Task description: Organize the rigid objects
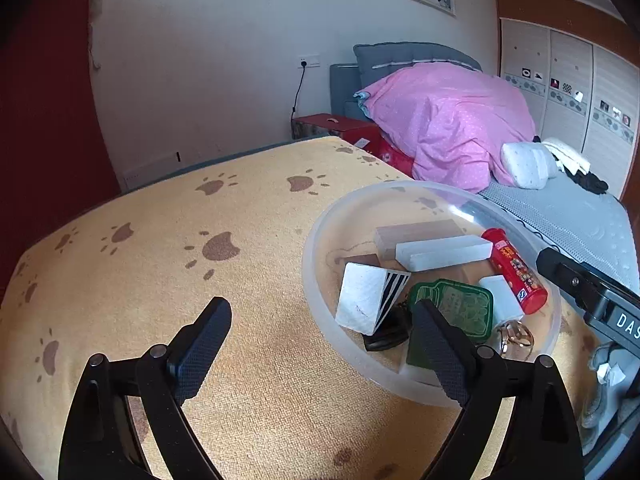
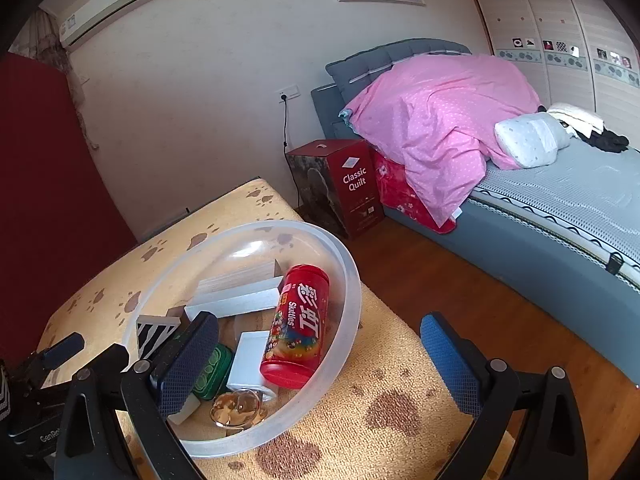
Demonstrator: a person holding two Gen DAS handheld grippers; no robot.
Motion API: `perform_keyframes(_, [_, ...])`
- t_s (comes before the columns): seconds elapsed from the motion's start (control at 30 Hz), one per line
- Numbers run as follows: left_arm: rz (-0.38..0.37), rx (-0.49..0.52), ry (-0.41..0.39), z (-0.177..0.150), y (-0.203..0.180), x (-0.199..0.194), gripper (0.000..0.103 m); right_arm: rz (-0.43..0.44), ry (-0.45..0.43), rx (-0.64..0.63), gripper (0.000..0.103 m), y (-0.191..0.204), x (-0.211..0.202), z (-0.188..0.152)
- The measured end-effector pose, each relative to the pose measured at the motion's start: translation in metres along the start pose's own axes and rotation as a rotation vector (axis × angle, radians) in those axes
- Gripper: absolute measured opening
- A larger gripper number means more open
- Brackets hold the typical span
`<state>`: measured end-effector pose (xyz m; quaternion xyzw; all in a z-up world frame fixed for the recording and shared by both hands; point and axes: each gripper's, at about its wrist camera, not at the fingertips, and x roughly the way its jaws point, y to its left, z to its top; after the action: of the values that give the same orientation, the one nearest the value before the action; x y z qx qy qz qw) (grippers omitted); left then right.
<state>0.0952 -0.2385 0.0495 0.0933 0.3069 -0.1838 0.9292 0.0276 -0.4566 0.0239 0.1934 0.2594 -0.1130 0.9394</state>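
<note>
Jaws of both the left gripper (image 1: 322, 344) and right gripper (image 2: 320, 364) are held apart, empty, beside the filled clear bowl (image 1: 320, 216).

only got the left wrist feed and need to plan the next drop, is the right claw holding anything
Observer: No. The right claw is open and empty; one finger shows in front of the clear bowl, the other past its rim over the paw-print cloth.
Operator: ok and what does the red can in the bowl say
Observer: The red can lies on its side, and its label reads Skittles.
</note>
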Motion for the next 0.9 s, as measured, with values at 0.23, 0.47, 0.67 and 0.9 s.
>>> perform_keyframes(0.23, [0.055,0.019,-0.013,-0.007,-0.001,-0.012,0.093,0.000,-0.006,0.000,0.103,0.000,-0.001,0.000])
perform_keyframes(0.47, [0.077,0.028,-0.017,-0.014,-0.001,-0.024,0.097,-0.006,-0.020,-0.047,0.103,0.010,-0.008,0.000])
perform_keyframes(0.67, [0.081,0.009,-0.029,-0.018,0.005,-0.035,0.101,0.017,0.001,-0.097,0.103,0.023,-0.017,-0.004])
perform_keyframes(0.9, [0.099,-0.012,-0.042,-0.019,0.010,-0.041,0.102,0.022,0.034,-0.124,0.103,0.029,-0.025,-0.010])
